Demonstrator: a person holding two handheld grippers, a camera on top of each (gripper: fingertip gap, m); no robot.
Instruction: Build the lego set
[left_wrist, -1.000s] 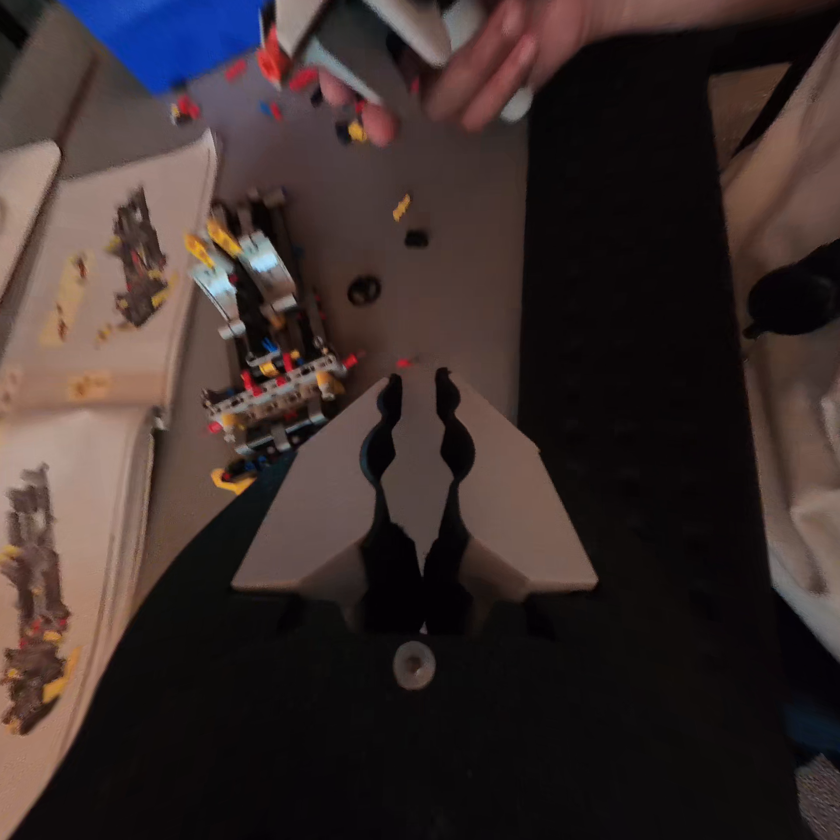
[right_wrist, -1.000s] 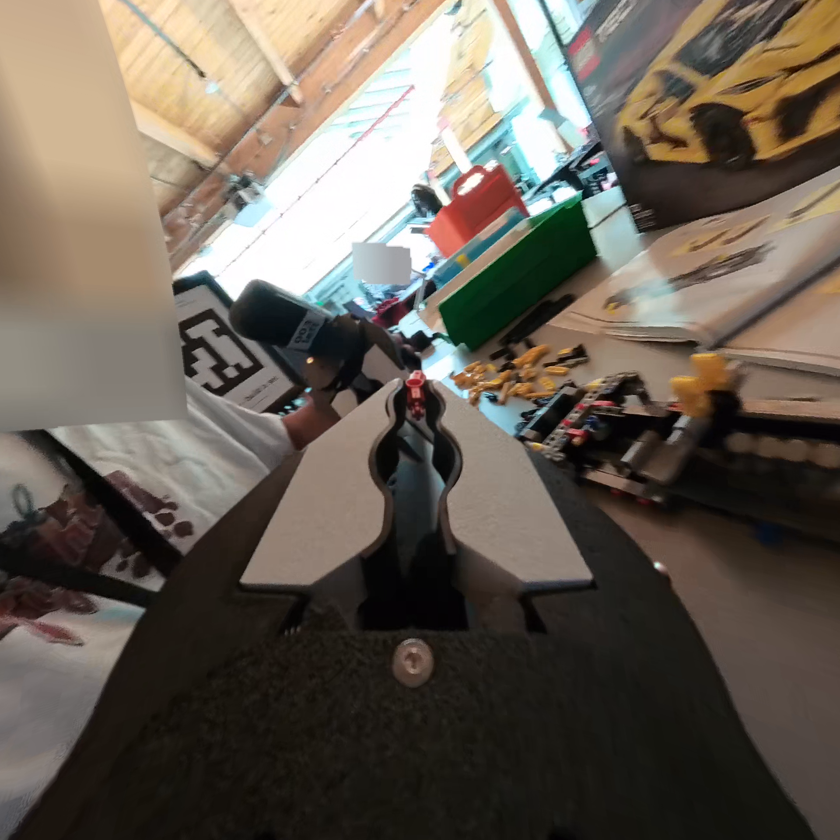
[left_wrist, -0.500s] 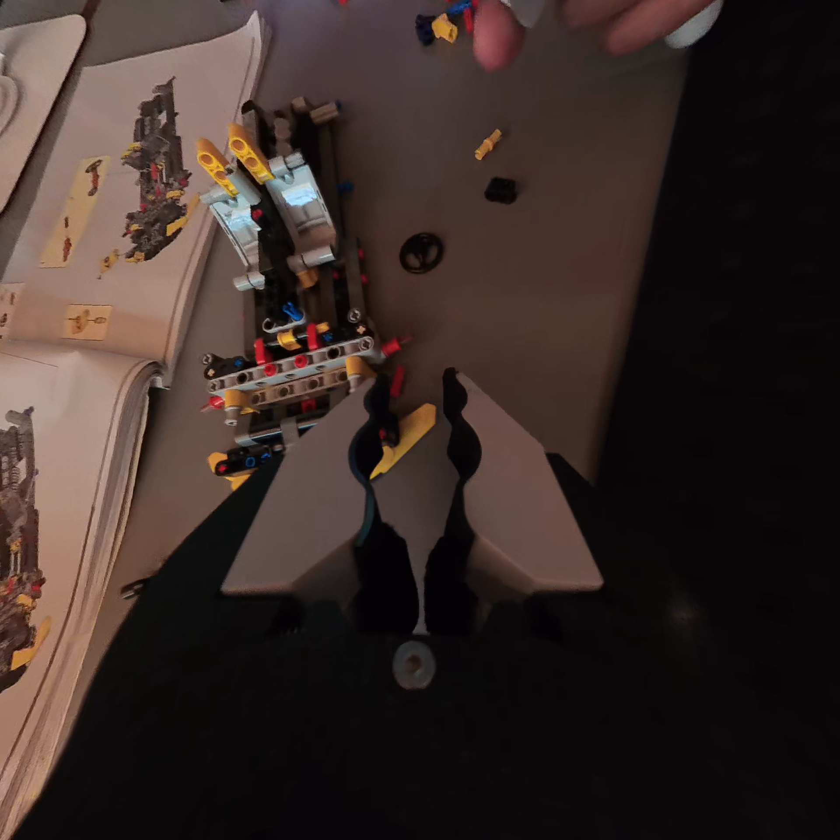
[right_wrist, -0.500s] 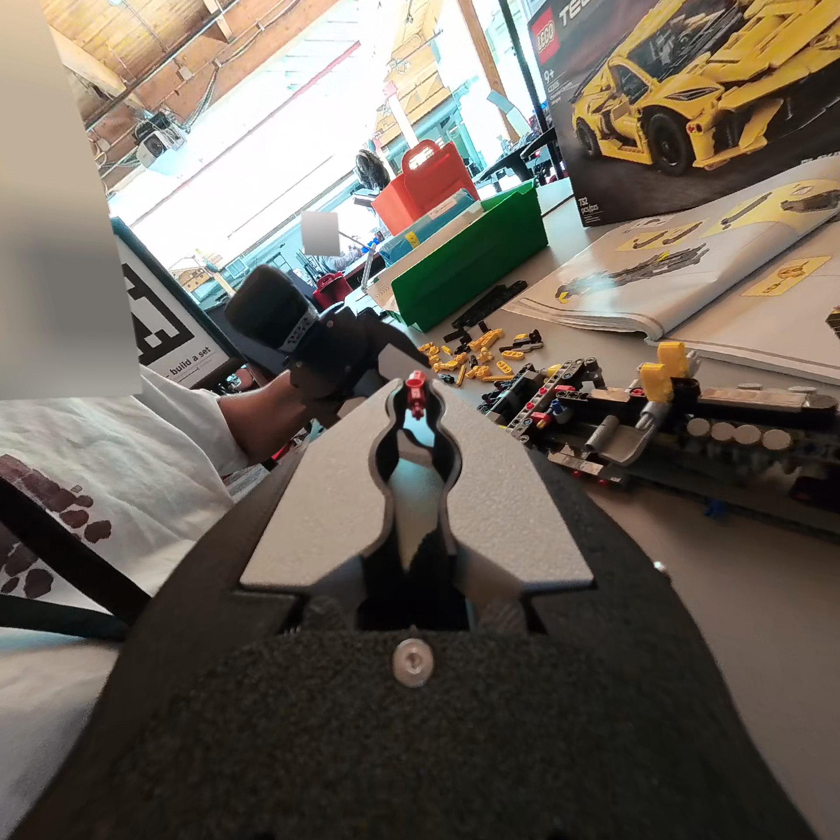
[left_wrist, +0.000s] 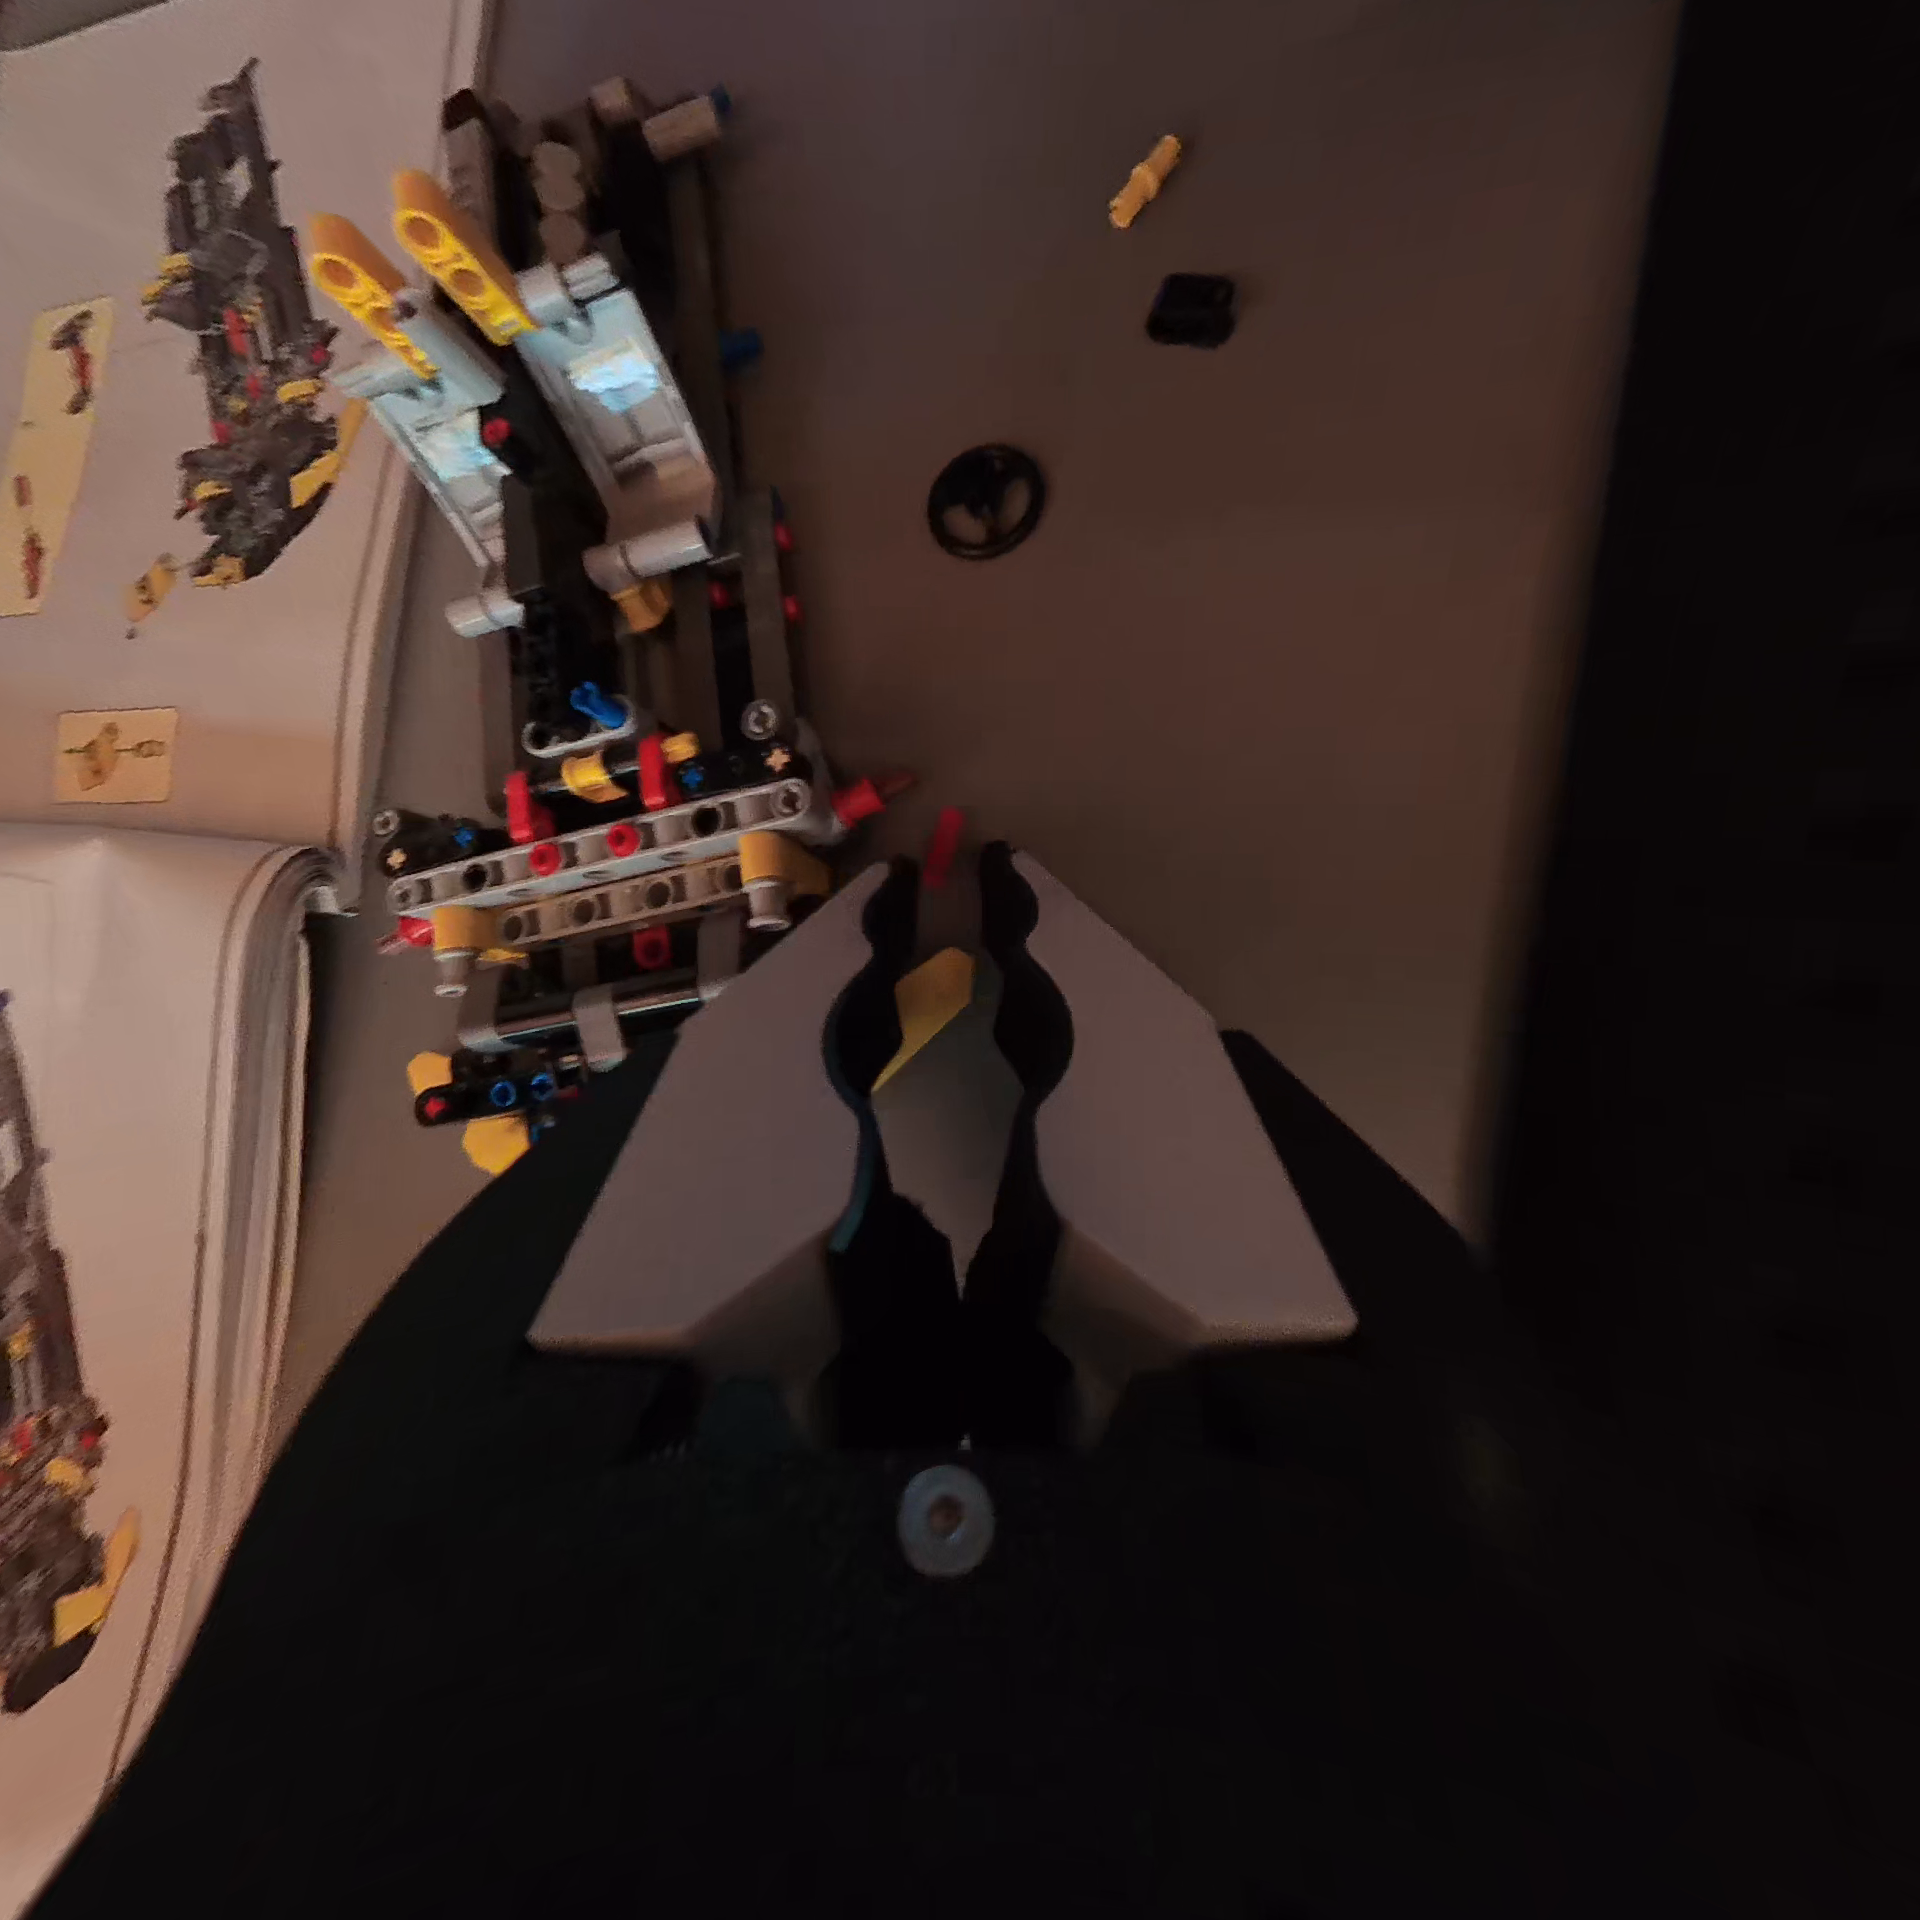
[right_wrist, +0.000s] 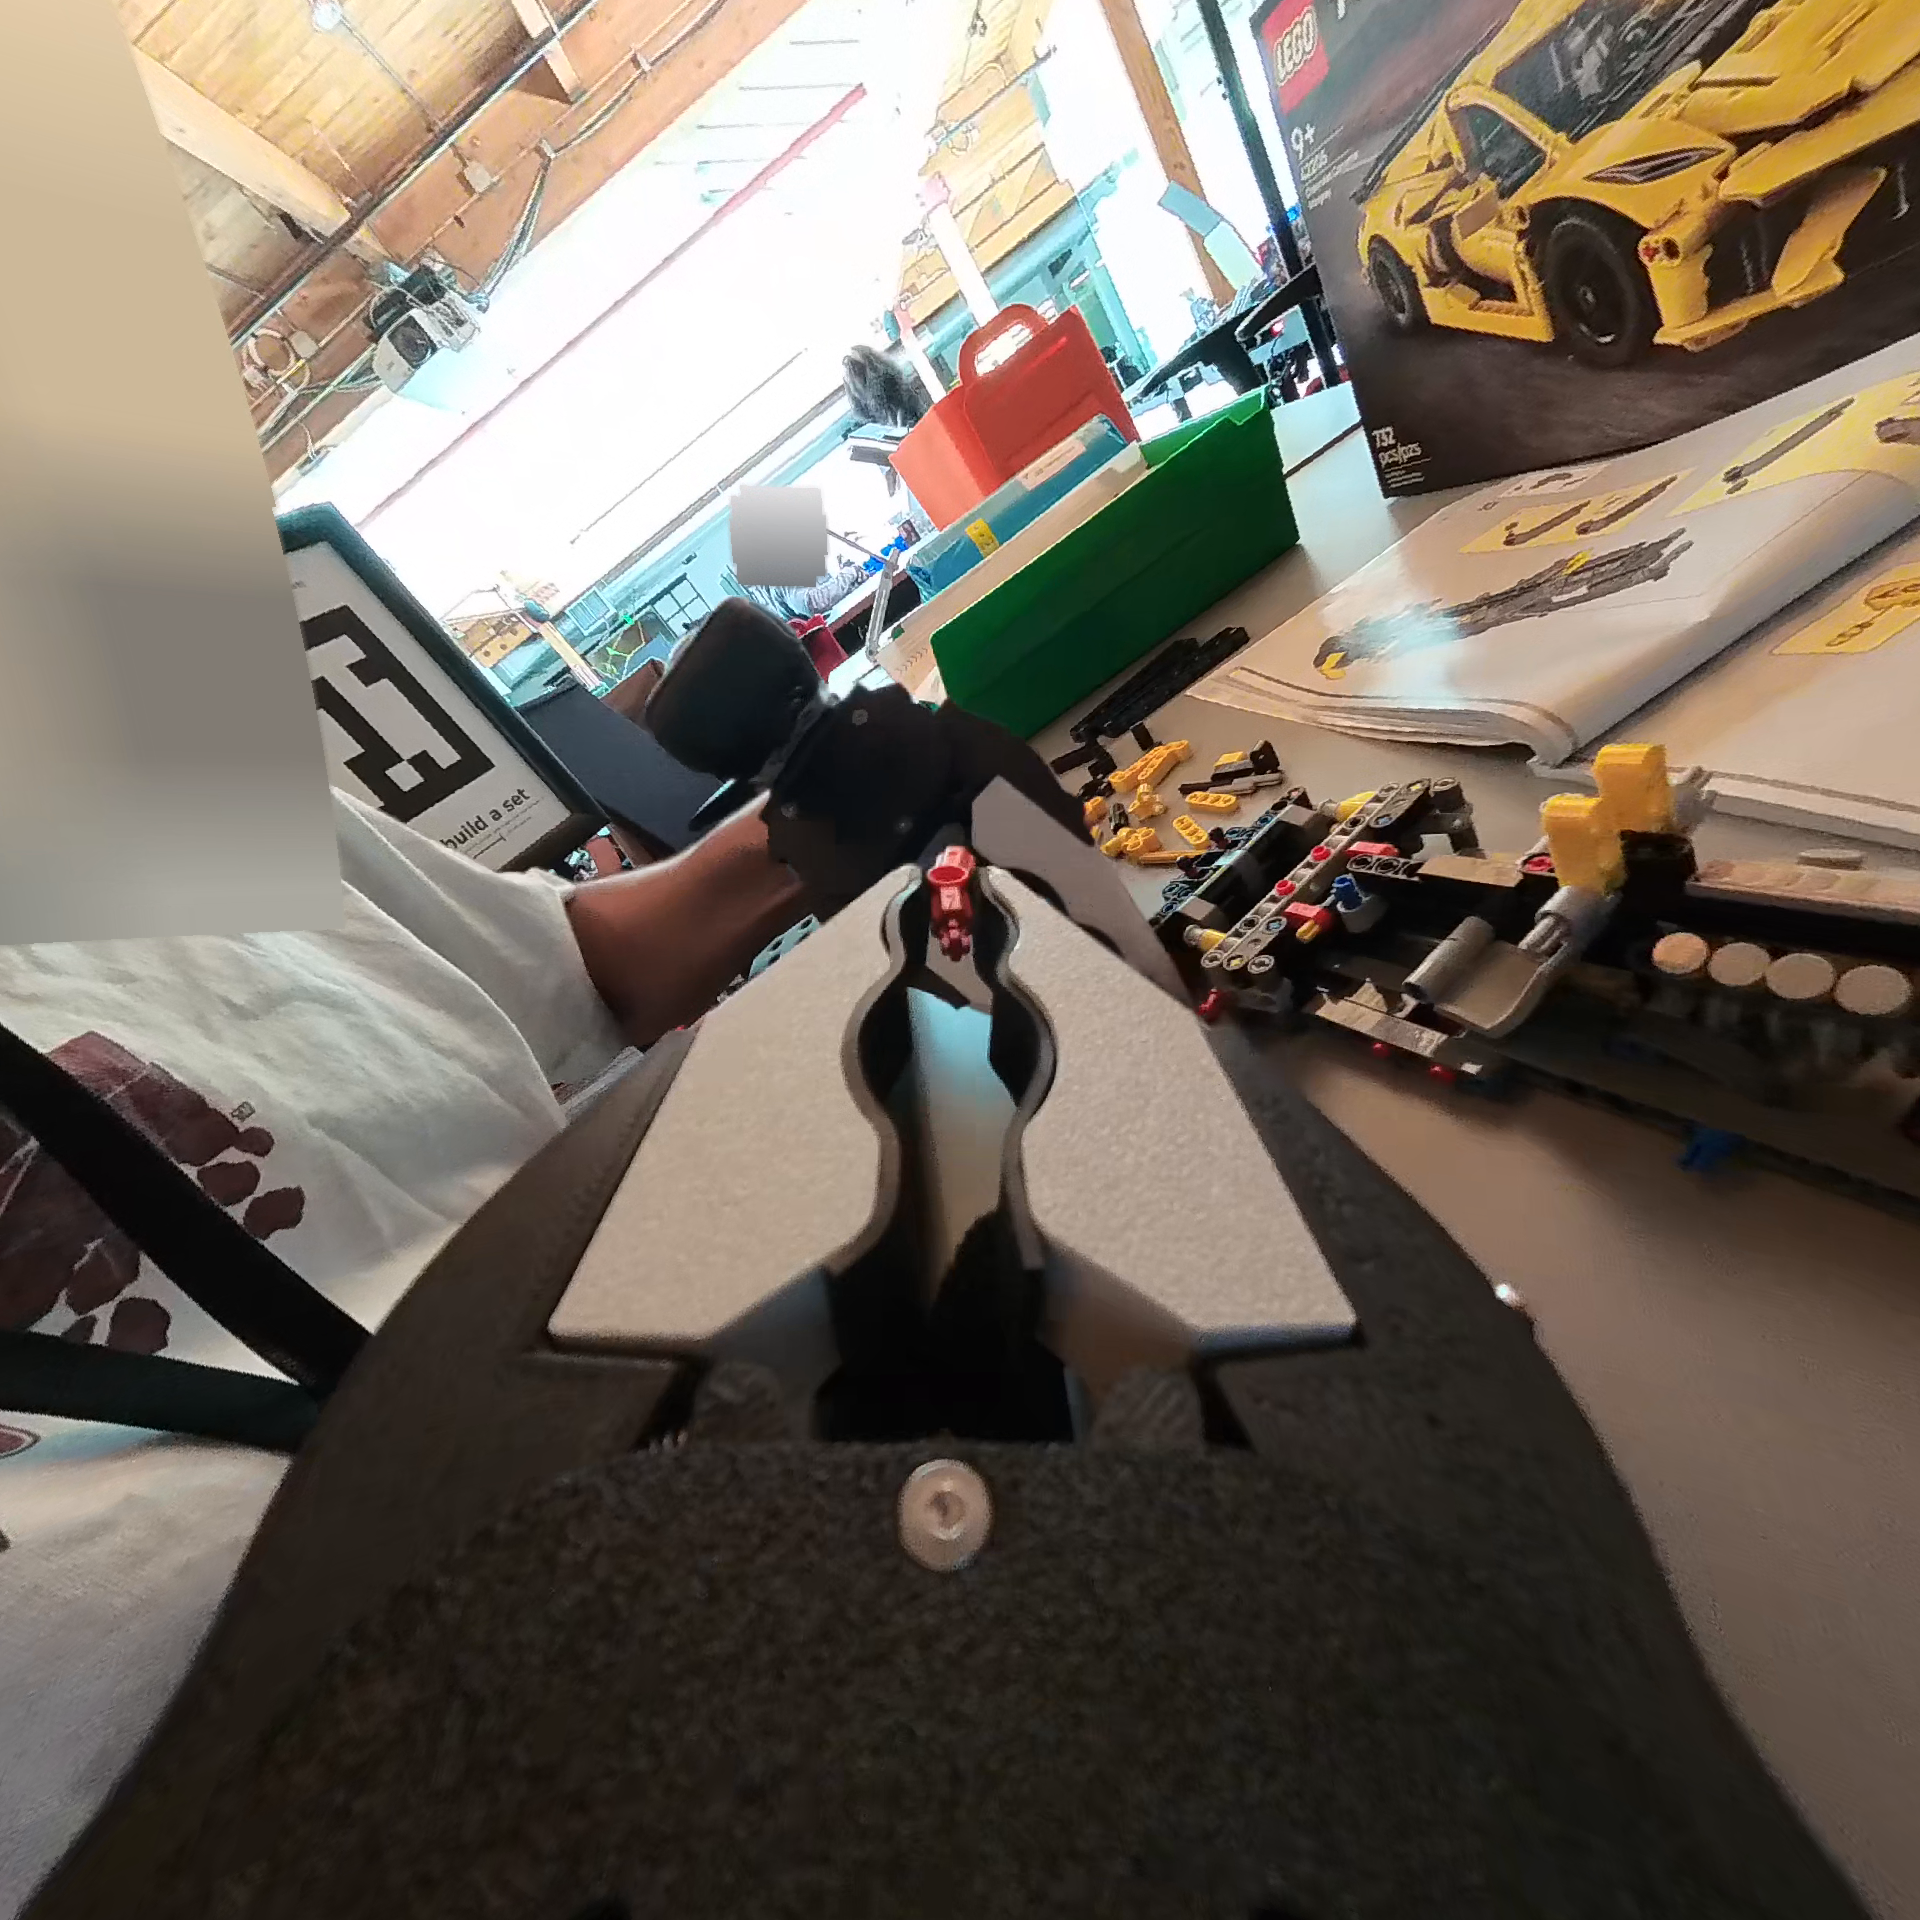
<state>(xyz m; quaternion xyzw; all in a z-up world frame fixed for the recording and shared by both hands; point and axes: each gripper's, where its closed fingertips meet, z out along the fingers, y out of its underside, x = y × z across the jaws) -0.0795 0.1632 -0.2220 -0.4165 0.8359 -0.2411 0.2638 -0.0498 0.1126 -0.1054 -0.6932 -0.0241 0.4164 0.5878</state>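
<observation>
right now the half-built lego chassis (left_wrist: 613, 665) lies on the table (left_wrist: 1299, 644) just beside the open instruction booklet (left_wrist: 156, 727), its grey cross beam end nearest the left gripper (left_wrist: 943, 883). that gripper hangs open above the table by the chassis corner, with a loose red pin (left_wrist: 943, 850) and a yellow panel piece (left_wrist: 930, 1003) showing between its jaws; whether it touches either i cannot tell. the right gripper (right_wrist: 951, 902) is clenched on a small red connector pin (right_wrist: 950, 900), held up in the air well apart from the model. to do this step well, i'd steady the chassis with the left first, then line the pin's axis with its hole before pushing. the set's box (right_wrist: 1621, 239) with a yellow car, a framed marker sign (right_wrist: 384, 707) and the booklet carry print, which i leave unread
</observation>
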